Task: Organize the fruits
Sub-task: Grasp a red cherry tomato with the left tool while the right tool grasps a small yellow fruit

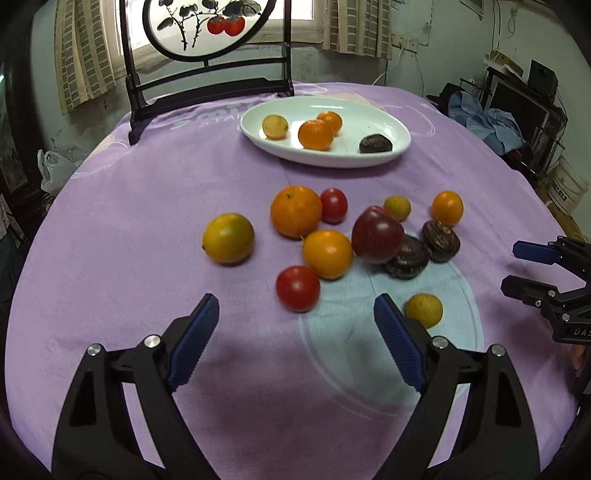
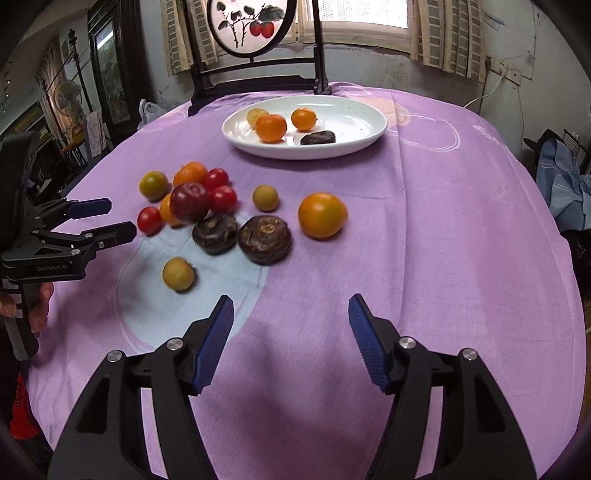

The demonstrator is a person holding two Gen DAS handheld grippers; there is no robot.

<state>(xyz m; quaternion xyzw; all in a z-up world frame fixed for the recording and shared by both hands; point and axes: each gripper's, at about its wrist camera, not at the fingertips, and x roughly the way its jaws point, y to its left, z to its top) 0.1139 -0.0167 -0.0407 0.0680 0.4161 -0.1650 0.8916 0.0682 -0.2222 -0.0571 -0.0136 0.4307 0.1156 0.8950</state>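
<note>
A white oval plate [image 1: 369,118] [image 2: 351,118] at the far side of the table holds two small oranges, a yellowish fruit and a dark brown chestnut-like one. Several loose fruits lie mid-table: a big orange [image 1: 295,210], a yellow-green citrus [image 1: 228,238], a dark red plum [image 1: 376,234] [image 2: 189,202], two dark brown corms [image 2: 264,239] and a lone orange [image 2: 322,215]. My left gripper [image 1: 296,301] [image 2: 122,218] is open and empty, with a red tomato [image 1: 297,288] just ahead of its fingertips. My right gripper [image 2: 291,297] [image 1: 509,266] is open and empty above bare cloth.
A purple cloth [image 1: 147,258] covers the round table. A dark wooden stand with a round painted screen [image 1: 207,22] rises behind the plate. A small yellow fruit [image 1: 424,310] [image 2: 178,274] lies beside my left gripper's right finger. A hand [image 2: 38,306] holds the left gripper's handle.
</note>
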